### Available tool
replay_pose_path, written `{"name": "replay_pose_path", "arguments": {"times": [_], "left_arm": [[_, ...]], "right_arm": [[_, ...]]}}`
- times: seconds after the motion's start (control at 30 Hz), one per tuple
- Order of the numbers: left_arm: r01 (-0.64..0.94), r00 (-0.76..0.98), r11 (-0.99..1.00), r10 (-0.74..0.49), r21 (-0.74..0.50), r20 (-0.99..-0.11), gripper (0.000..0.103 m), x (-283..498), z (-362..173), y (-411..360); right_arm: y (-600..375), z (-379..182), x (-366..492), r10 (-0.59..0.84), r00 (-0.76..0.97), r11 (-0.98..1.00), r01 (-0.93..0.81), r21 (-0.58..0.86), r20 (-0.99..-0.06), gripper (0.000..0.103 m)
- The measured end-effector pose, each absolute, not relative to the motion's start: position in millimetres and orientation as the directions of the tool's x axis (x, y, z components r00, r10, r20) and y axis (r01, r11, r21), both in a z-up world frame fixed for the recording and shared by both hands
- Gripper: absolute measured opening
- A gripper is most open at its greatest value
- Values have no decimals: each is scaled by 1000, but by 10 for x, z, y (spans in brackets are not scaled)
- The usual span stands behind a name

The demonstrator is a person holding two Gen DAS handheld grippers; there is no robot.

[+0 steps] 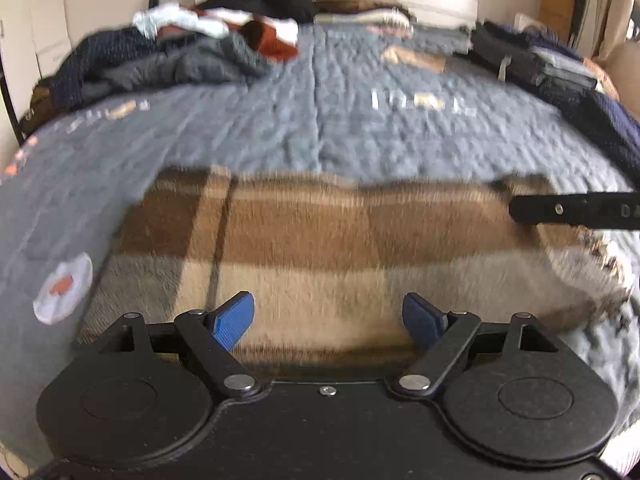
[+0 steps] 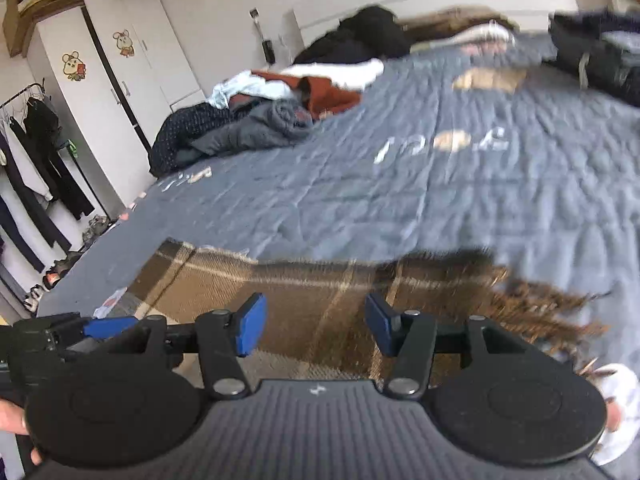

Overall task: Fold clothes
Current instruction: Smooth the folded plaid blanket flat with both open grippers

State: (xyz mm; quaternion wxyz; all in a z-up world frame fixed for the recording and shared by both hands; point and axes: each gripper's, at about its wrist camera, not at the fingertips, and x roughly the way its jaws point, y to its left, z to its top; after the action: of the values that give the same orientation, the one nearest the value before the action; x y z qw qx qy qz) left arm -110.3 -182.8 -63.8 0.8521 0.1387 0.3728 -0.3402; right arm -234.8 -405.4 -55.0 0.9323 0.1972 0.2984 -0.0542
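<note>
Far left in right-wrist view: rack (image 2: 28, 160) w/ dark clothes hanging, shoes (image 2: 60, 268) on floor below, white wardrobe (image 2: 120, 92) w/ two mouse stickers. Next over, heap (image 1: 176, 56) of unfolded clothes at far-left of bed (image 1: 320, 128): navy dotted piece, grey quilted one, rust-and-white, pale blue on top, black bundle behind near headboard. Grey-blue quilted cover w/ pale lettering and small patches across whole bed. Near edge, centre: brown-tan plaid scarf (image 1: 320, 248) lying flat, spread crosswise, folded edge at left, fringe (image 2: 544, 308) trailing off right end onto cover. Left gripper (image 1: 328, 316) poised just above scarf's near part, blue pads (image 1: 234, 322) wide apart, nothing between them; touching cloth or not, can't tell, frame blurred. Right gripper (image 2: 316, 324) also over scarf's near edge, toward fringe end, jaws spread wide, holding nothing. Left gripper also seen low-left in right-wrist view; right one's black finger pokes in from right edge in left-wrist view, over scarf's far-right corner. Far right of bed: stack (image 1: 536, 64) of dark folded clothes, well apart from scarf.
</note>
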Motion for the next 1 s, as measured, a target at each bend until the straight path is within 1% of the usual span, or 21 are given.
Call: {"name": "replay_pose_path", "arguments": {"times": [0.07,0.17,0.23,0.4,0.47,0.53,0.6,0.8,1.0], "left_arm": [[683,482,730,-474,-22,-737,81,-1095,-728,-1815],[680,490,733,-481,-27,-728,81,-1101,-671,-1774],[675,493,737,-484,-32,-723,81,-1083,-581,-1729],[632,502,774,-448,-40,-739,82,-956,-542,-1586],[625,495,780,-419,-23,-761,82,-923,-629,-1601],[625,498,780,-413,-14,-763,82,-935,-679,-1609],[620,506,785,-413,-14,-757,82,-942,-643,-1603],[550,528,830,-430,-91,-732,82,-873,-523,-1350],[463,564,880,-387,-109,-730,83,-823,-392,-1071]], "right_arm": [[-4070,-671,-2282,-11,787,917,255,308,-616,59],[-4079,-764,-2262,-16,777,915,265,304,-630,59],[-4052,-716,-2253,-19,772,923,258,285,-635,60],[-4061,-635,-2256,-20,761,918,271,291,-648,64],[-4042,-635,-2252,-37,752,923,278,265,-658,64],[-4027,-633,-2242,-53,744,925,288,248,-666,65],[-4016,-604,-2256,-54,745,920,296,257,-664,65],[-4002,-470,-2307,-37,765,913,287,290,-643,65],[-3994,-390,-2314,11,787,901,260,348,-617,66]]}}
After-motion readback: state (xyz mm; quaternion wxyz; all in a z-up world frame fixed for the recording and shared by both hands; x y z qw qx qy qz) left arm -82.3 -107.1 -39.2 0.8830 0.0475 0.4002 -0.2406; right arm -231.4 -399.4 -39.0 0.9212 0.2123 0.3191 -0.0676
